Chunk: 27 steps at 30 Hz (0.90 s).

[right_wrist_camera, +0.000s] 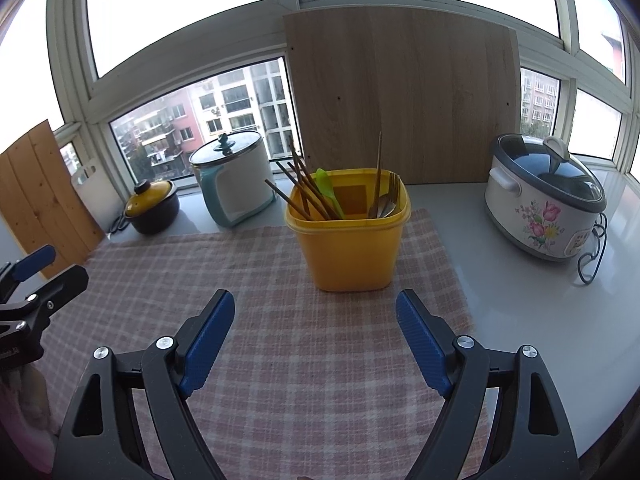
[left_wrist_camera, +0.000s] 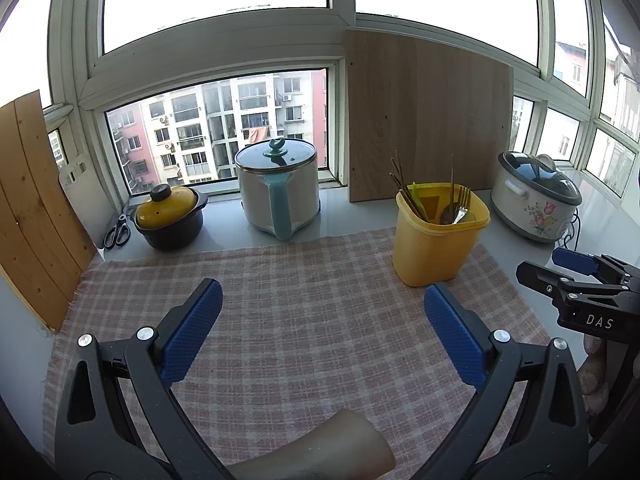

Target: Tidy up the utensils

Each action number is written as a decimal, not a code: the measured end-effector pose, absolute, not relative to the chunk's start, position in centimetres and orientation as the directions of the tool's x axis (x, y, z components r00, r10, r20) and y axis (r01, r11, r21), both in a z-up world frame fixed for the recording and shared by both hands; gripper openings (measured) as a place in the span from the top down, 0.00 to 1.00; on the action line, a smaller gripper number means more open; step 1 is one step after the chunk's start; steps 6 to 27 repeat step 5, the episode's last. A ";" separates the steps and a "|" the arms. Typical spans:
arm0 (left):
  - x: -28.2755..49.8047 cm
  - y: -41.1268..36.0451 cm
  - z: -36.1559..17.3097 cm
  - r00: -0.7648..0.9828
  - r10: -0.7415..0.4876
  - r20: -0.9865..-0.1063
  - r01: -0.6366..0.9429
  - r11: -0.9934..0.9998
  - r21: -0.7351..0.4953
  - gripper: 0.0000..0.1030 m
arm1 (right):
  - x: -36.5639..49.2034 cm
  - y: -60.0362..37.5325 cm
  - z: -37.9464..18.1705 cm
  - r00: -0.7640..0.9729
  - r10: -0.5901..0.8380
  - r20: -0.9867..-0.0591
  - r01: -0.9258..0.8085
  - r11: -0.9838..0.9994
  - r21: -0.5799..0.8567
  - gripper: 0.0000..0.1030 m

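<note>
Standing at the left rear of the surface (right_wrist_camera: 500, 264), a yellow-lidded pot (right_wrist_camera: 151, 206) and a white cooker (right_wrist_camera: 232, 178) stay clear of the checked cloth (right_wrist_camera: 280, 340), probably to leave working room. Centre: the yellow holder (right_wrist_camera: 347, 236) sits on the cloth's far edge, chopsticks (right_wrist_camera: 306, 190) and a green spoon (right_wrist_camera: 330, 190) leaning left, fork (right_wrist_camera: 393, 196) and spoon upright on the right, apparently sorted. Left tongs (left_wrist_camera: 322, 330) and right tongs (right_wrist_camera: 316, 340) hover released, grasping nothing. Right: a floral cooker (right_wrist_camera: 544, 204).

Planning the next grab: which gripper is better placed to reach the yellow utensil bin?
Probably the right gripper: the yellow bin stands straight ahead between its open fingers. From the left gripper it's off to the right.
</note>
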<state>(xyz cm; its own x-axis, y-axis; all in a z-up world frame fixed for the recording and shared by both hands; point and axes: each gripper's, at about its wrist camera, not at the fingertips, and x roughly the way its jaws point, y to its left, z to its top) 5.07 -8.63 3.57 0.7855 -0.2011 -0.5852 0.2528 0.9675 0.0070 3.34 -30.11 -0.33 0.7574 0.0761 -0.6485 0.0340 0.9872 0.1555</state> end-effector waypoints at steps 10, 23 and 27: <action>5.1 -8.6 3.5 0.791 -0.194 -0.579 0.246 0.969 0.010 0.01 | 3.5 -30.0 -0.5 0.753 0.079 -0.653 0.033 0.987 0.158 0.20; 5.1 -8.6 3.5 0.791 -0.194 -0.579 0.246 0.969 0.010 0.01 | 3.5 -30.0 -0.5 0.753 0.079 -0.653 0.033 0.987 0.158 0.20; 5.1 -8.6 3.5 0.791 -0.194 -0.579 0.246 0.969 0.010 0.01 | 3.5 -30.0 -0.5 0.753 0.079 -0.653 0.033 0.987 0.158 0.20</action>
